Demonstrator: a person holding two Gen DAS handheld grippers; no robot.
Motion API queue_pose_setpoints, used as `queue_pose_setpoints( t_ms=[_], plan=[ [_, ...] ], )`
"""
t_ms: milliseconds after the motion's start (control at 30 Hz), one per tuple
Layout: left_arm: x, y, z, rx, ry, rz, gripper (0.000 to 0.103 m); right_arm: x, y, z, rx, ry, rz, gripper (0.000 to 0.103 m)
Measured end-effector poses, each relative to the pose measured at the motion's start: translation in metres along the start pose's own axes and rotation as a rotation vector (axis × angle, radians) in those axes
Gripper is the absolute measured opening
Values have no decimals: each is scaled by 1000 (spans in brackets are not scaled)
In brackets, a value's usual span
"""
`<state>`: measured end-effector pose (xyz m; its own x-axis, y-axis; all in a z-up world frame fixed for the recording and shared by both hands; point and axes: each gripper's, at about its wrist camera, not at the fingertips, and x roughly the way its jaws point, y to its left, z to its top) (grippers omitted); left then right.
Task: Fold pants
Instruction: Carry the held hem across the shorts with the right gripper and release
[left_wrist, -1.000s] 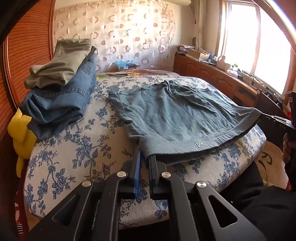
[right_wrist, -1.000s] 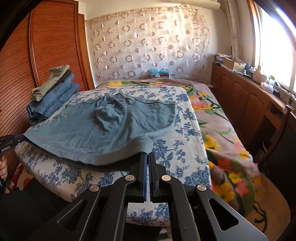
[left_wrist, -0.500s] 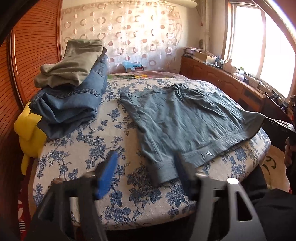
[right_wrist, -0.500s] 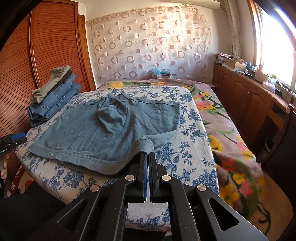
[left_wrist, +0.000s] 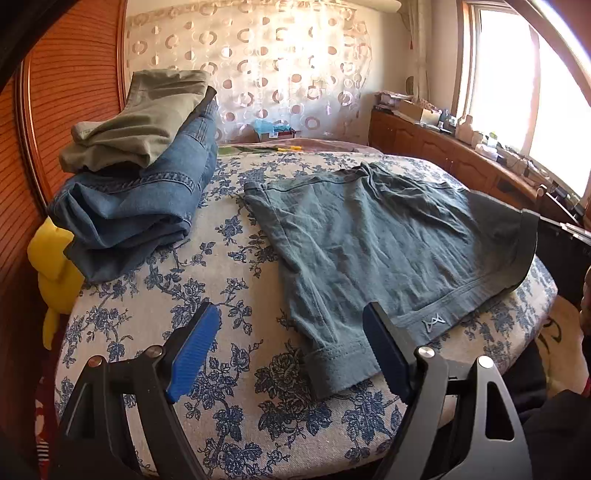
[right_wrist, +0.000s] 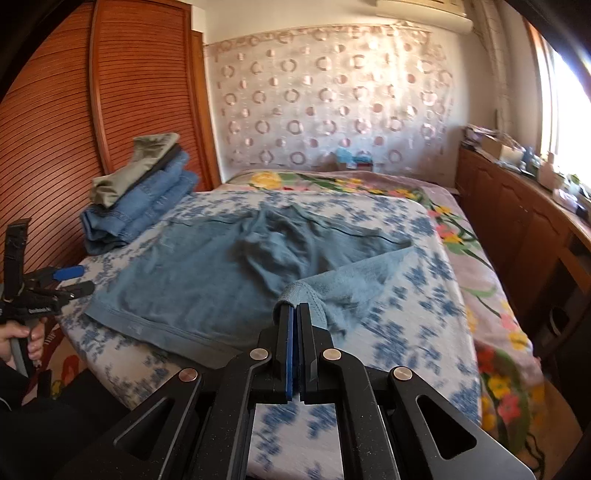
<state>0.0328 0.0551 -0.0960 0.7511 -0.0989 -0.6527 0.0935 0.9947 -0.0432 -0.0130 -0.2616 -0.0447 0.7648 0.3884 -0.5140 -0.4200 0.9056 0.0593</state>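
The bed with the white cover printed in blue flowers (left_wrist: 207, 295) takes up most of both views and serves as the landmark. On its far-left corner, against the brown slatted wardrobe door (right_wrist: 55, 129), sits a stack of folded blue jeans (left_wrist: 136, 206) with a folded olive-green pair (left_wrist: 147, 118) on top; that part of the pile looks finished. Across the middle of the bed lie the teal-blue knit shorts (left_wrist: 388, 251), spread flat and not yet folded, waistband along the bed's near edge and legs pointing toward the head of the bed.

The left tool (left_wrist: 291, 350) hovers just above the near-left corner of the shorts with its jaws opening; the corner of the waistband lies on the cover between the blue pads (left_wrist: 192, 347) but neither pad presses it. The right tool (right_wrist: 295, 314) is clamped tight on the other waistband corner, lifted off the bed's near-right part and turned back over the cloth.

By my reading the first fold is only beginning: the right side is starting across, and every fold plus stacking is left
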Motion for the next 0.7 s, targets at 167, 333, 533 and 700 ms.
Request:
queue_pose_setpoints(
  t_ms=[167,333,533,700],
  plan=[
    [5,4,-4,-7,20,14,81,15,17,6,-34,-2,59,1],
    [7,9,-8,-15,31,24,81,31,35,11,-66,7,119,1],
    [11,14,-13,-17,47,38,81,49,53,22,-103,17,186,1],
    [13,19,-17,-30,60,37,81,60,66,27,-137,29,229,1]
  ],
)
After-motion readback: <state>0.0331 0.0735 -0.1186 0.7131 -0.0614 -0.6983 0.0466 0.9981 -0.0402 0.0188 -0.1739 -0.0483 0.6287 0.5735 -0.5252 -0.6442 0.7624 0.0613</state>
